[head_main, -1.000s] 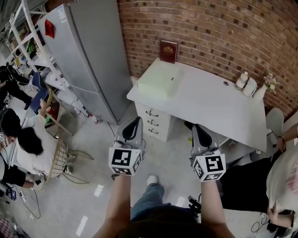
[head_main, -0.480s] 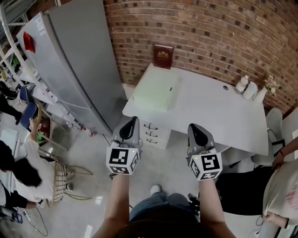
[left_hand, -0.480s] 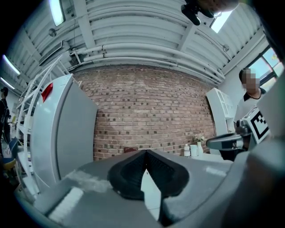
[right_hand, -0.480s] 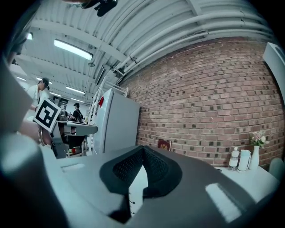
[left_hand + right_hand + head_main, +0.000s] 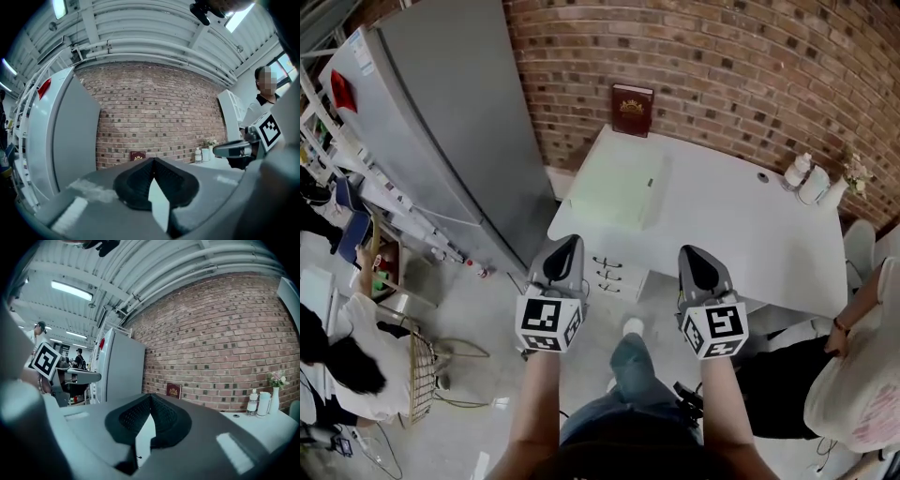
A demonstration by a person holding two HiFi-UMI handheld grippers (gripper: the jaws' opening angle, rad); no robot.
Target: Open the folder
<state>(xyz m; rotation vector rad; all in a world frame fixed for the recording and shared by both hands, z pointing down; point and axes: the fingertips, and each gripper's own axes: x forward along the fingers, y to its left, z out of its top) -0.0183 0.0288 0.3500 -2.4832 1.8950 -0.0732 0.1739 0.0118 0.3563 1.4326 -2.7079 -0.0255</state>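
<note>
Head view alone: pale green flat folder (image 5: 617, 187) closed on white desk (image 5: 741, 234); gripper views: left gripper (image 5: 152, 160), right gripper (image 5: 150, 396) jaws pressed together, empty.

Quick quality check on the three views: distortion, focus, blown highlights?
Head view: strong fisheye, brick wall bows, white table evenly lit without glare. Left gripper view: dark round vignette, left hand-held gripper close and soft, ceiling lamp blown out. Right gripper view: same vignette, right hand-held gripper blurred, brick wall sharp, ceiling tube bright.
</note>
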